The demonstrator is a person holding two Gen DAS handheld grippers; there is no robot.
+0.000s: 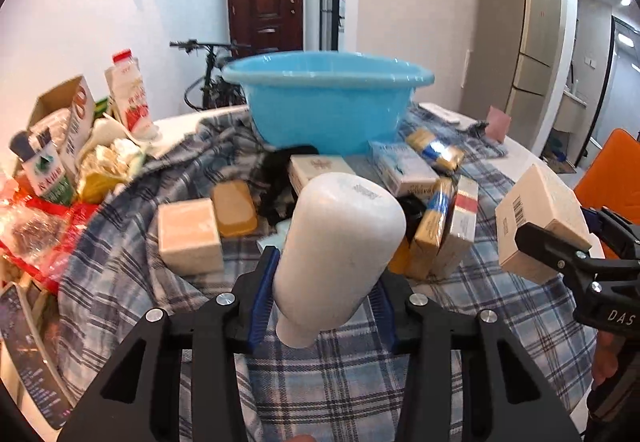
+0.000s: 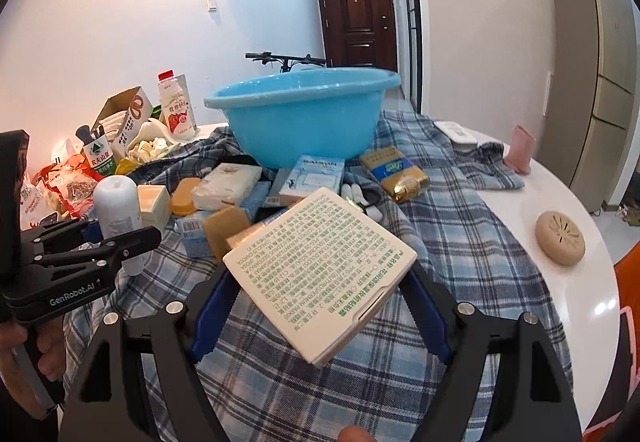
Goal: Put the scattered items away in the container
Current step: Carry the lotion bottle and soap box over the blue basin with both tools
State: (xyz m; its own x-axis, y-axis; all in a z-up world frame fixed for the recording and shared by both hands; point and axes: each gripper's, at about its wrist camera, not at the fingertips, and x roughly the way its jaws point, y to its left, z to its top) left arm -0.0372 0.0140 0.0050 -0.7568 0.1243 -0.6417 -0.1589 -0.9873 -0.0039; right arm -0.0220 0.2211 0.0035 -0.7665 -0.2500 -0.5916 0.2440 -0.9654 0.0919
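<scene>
My left gripper (image 1: 324, 282) is shut on a white plastic bottle (image 1: 340, 246), held upside down above the plaid cloth; it also shows in the right wrist view (image 2: 116, 210). My right gripper (image 2: 320, 298) is shut on a cream box with green print (image 2: 320, 266), held above the cloth; the box also shows in the left wrist view (image 1: 540, 222). The blue basin (image 1: 328, 98), also seen in the right wrist view (image 2: 300, 110), stands beyond both. Scattered boxes (image 1: 404, 166), soap bars (image 1: 234, 208) and packets (image 2: 394, 172) lie in front of it.
A pile of cartons, bottles and bags (image 1: 60, 162) crowds the table's left side. A round beige disc (image 2: 560, 238), a pink cup (image 2: 520, 148) and a white remote (image 2: 456, 132) lie on the right. An orange chair (image 1: 612, 178) stands by the table edge.
</scene>
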